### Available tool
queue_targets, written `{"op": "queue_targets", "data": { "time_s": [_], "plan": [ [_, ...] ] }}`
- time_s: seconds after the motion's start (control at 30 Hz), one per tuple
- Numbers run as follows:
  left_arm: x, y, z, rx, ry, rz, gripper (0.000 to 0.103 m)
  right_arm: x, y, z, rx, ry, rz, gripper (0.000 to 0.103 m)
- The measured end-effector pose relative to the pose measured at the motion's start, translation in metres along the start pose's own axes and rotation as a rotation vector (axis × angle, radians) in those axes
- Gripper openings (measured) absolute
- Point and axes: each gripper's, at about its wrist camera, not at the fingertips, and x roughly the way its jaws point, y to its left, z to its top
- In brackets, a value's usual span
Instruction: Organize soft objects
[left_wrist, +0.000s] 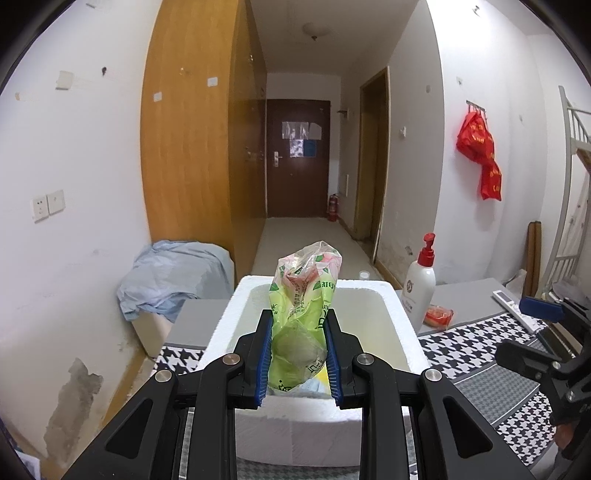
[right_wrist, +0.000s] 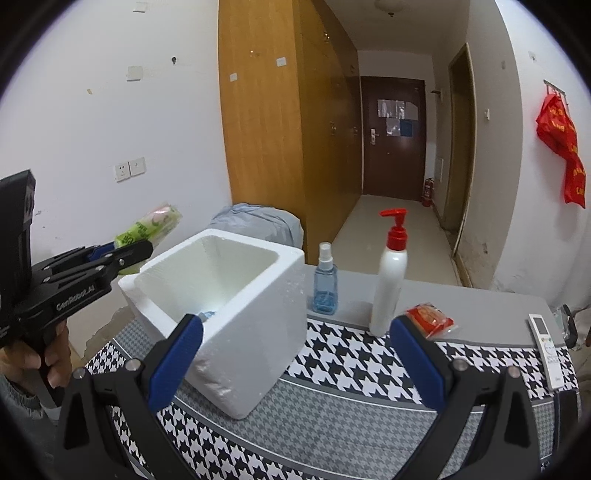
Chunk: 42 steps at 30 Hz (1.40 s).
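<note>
I've got the left claw (left_wrist: 298, 354) pinching the green plastic pack (left_wrist: 303, 314), long axis upright, above the foam box (left_wrist: 397, 306) at the desk's left edge; right claw (right_wrist: 295, 354) spread, empty.

A foam box (right_wrist: 221, 314) stands on the tabletop (right_wrist: 351, 398), toward its left end. Just right of the box stands a spray bottle (right_wrist: 325, 284), and right of that a pump bottle (right_wrist: 389, 280). A sealed snack packet (right_wrist: 430, 319) lies just right of the pump bottle's base; a remote control (right_wrist: 546, 350) lies near the tabletop's right edge. The left claw (left_wrist: 298, 354) holds a plastic bag (left_wrist: 304, 302) above the box's near-left rim. The right claw (right_wrist: 295, 354) hangs over the tabletop in front of the box and bottles. Behind the box, on the floor, sits a cloth-covered bin (right_wrist: 258, 221).
</note>
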Motion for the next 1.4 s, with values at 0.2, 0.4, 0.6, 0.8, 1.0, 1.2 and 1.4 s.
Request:
{"op": "queue_targets", "data": {
  "time_s": [0.2, 0.4, 0.6, 0.8, 1.0, 1.2, 1.4],
  "plan": [
    [0.01, -0.004, 0.002, 0.0, 0.017, -0.006, 0.027, -0.003, -0.013, -0.002, 0.034, 0.0, -0.021, 0.102],
    [0.016, -0.008, 0.001, 0.005, 0.033, -0.017, 0.027, -0.011, -0.023, -0.007, 0.057, 0.002, -0.042, 0.102],
    [0.029, -0.01, 0.002, 0.017, 0.053, -0.021, 0.053, -0.019, -0.029, -0.012, 0.061, 0.001, -0.066, 0.102],
    [0.02, -0.012, 0.002, -0.001, 0.001, 0.01, 0.101, -0.024, -0.035, -0.016, 0.068, 0.005, -0.078, 0.102],
    [0.01, -0.018, 0.001, -0.009, -0.01, 0.012, 0.102, -0.03, -0.035, -0.016, 0.057, -0.011, -0.057, 0.102],
    [-0.003, -0.022, 0.001, -0.024, -0.024, 0.018, 0.102, -0.039, -0.034, -0.015, 0.039, -0.031, -0.053, 0.102],
    [-0.024, -0.028, -0.004, -0.043, -0.043, 0.015, 0.102, -0.053, -0.032, -0.02, 0.037, -0.044, -0.045, 0.102]
  ]
}}
